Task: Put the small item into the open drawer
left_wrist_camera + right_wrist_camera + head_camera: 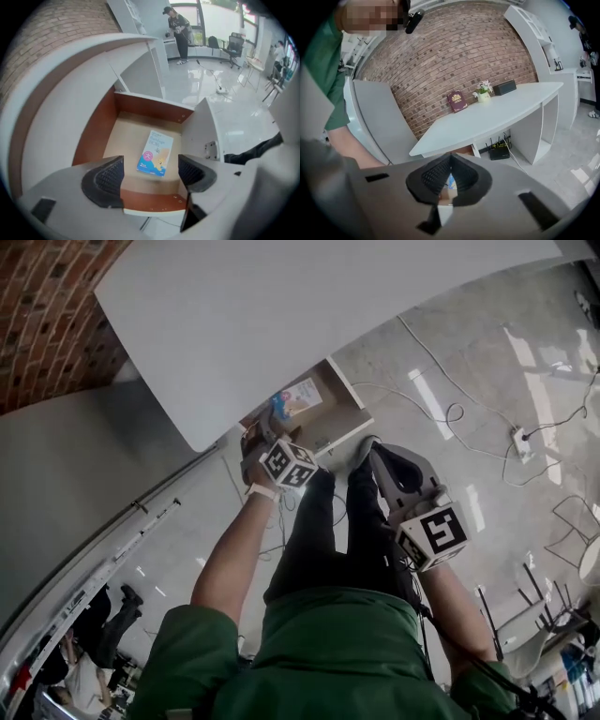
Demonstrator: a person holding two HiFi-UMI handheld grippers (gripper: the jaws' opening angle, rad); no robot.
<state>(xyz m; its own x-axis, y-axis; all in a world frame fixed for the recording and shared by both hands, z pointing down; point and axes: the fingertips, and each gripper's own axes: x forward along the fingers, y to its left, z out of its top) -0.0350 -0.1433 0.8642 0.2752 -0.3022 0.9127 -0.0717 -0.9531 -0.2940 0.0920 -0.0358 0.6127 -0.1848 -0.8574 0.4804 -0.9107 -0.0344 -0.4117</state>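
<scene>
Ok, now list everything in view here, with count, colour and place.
drawer: one, brown inside, open under the desk
box: one, blue and white, flat on the drawer floor
desk: one, white, against the brick wall
brick wall: one, red-brown, behind the desk
book: one, dark red, upright on the desk
flower pot: one, pale, right of the book
case: one, black, right of the pot
router: one, black, on the floor under the desk
cables: several, white, across the floor
left gripper: one, grey, open and empty above the drawer
right gripper: one, grey, shut and empty
</scene>
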